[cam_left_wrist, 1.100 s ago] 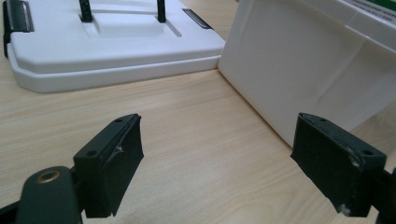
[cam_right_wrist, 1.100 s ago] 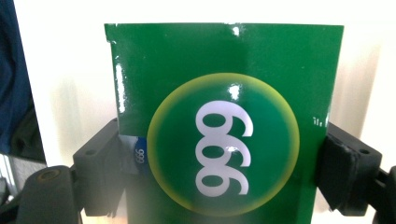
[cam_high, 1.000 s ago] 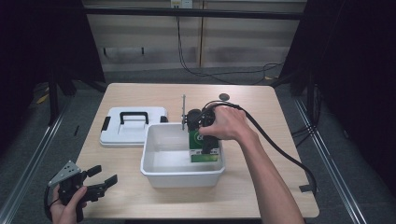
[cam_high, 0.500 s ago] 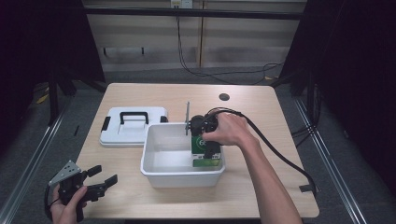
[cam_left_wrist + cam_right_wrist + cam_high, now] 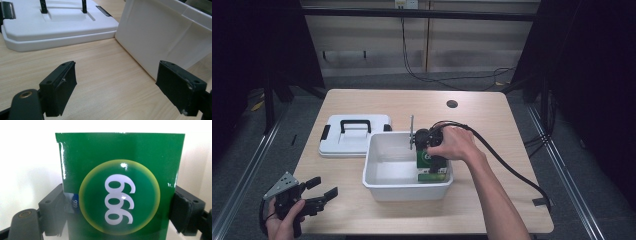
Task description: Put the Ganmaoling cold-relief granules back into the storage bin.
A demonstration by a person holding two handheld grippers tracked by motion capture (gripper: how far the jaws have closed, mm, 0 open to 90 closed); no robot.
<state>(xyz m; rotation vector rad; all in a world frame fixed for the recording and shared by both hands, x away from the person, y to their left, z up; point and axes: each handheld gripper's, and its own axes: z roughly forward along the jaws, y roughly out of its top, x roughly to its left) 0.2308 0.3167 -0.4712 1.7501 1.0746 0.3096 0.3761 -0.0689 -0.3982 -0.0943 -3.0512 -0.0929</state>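
I'm gripping the green box with my right gripper, apparently lowering inside the white bin; my left gripper is hanging released.

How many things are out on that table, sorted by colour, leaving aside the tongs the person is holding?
White: 2, the open tub and the flat lid with black handle lying beside it.
Green: 1, the box with a yellow-ringed circle, clamped by the right tongs inside the tub.
Total: 3.
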